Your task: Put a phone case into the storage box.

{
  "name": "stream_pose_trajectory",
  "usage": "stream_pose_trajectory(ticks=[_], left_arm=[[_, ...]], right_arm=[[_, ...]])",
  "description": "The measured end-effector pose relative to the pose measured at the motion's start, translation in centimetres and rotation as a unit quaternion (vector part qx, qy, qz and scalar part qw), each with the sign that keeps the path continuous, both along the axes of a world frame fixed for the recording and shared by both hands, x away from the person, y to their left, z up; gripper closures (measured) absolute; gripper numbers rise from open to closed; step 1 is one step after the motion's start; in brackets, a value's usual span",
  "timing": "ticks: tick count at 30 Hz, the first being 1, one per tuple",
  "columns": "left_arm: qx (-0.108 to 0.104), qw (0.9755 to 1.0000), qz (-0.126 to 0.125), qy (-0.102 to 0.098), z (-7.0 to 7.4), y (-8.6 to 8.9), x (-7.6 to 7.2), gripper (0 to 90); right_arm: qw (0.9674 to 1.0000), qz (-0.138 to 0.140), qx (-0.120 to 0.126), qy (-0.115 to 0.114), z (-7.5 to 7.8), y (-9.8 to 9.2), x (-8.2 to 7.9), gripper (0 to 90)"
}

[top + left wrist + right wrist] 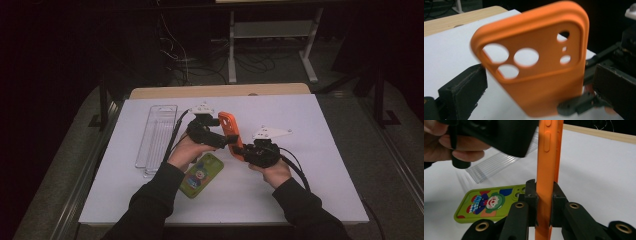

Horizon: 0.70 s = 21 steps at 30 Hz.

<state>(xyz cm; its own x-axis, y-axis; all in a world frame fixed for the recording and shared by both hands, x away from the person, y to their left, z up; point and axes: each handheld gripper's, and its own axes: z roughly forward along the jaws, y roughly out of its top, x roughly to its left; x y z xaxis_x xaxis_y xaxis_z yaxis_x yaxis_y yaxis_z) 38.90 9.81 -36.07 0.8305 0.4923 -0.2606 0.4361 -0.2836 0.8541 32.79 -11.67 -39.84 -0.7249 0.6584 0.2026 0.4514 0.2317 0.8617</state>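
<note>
An orange phone case (229, 128) stands upright above the white table, its camera cutouts at the top. My right gripper (243, 150) is shut on its lower end; in the right gripper view both pads (531, 195) press the case's edge (546, 157) from each side. My left gripper (216, 136) comes in from the left at the case's upper part. In the left gripper view its jaws stand wide apart, with the orange case (536, 75) between them and gaps on both sides. The left gripper (539, 86) is open.
A green phone case with a clown picture (201, 175) lies flat on the white sheet (310, 180) below the left hand. A clear plastic tray (156, 134) lies at the left. The wooden table edge (220, 91) runs along the back.
</note>
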Motion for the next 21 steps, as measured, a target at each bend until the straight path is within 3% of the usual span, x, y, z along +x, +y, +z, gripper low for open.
stream_pose_trajectory(ticks=[10, 15, 21], left_arm=[[-0.016, 0.9998, 0.003, 0.007, -0.26, -0.41, 0.38, 0.1], [-0.030, 0.9995, 0.013, 0.007, -0.15, -0.13, 0.39, 8.4], [-0.030, 0.9993, 0.019, 0.009, -0.42, -0.10, 0.32, 9.9]], right_arm=[[1.0000, 0.008, 0.001, -0.003, -0.06, 0.40, -0.10, 78.4], [1.0000, 0.007, 0.000, -0.005, -0.07, 0.45, -0.14, 78.4], [0.9999, 0.007, -0.009, -0.003, -0.19, 0.54, -0.16, 78.4]])
